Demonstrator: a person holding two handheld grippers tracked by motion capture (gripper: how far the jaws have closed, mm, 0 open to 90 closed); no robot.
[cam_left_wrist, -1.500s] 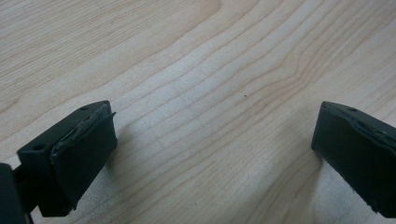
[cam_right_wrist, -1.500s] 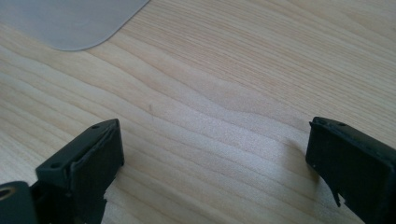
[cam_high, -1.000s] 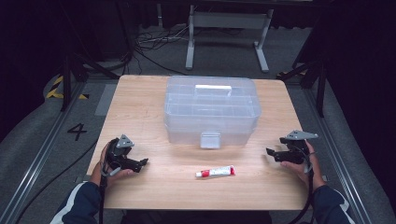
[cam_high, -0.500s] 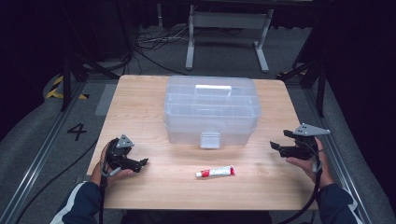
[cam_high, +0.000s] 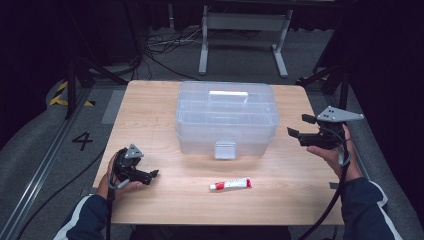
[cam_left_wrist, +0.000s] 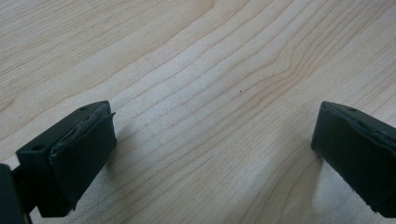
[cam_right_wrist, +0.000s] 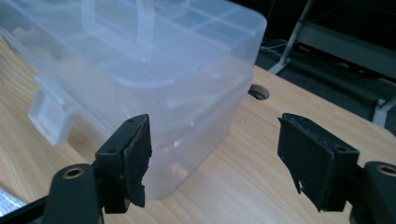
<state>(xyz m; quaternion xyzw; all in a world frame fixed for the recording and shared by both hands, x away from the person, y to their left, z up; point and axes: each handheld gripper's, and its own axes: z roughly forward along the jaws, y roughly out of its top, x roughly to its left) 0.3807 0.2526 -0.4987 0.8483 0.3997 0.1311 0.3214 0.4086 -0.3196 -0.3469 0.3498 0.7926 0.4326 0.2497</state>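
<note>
A wooden desk (cam_high: 150, 115) seen from above, described from left to right.

At the near left corner, the left gripper (cam_high: 150, 175) rests low on the desk in the person's left hand, pointing right toward the middle. Its jaws are released and spread wide with nothing between them; the left gripper view shows bare wood grain (cam_left_wrist: 210, 93) in the gap.

In the middle stands a clear plastic storage box (cam_high: 226, 120), lid on, with a white handle (cam_high: 228, 93) on top and a latch (cam_high: 225, 149) on its near face. Its long axis runs left to right across the desk. In front of the box, near the desk's front edge, lies a small red-and-white tube (cam_high: 230, 184), also lying left to right, well apart from both grippers.

At the right, the right gripper (cam_high: 295, 127) is held above the desk edge in the person's right hand, pointing left at the box's right end. Its jaws have just been closing a little but are still released, gripping nothing. The right gripper view looks along them at the box's rounded corner (cam_right_wrist: 187, 102), which lies ahead and toward the left jaw, not touching.

The right hand is the nearer to the box; any move to it likely goes leftward from there.
</note>
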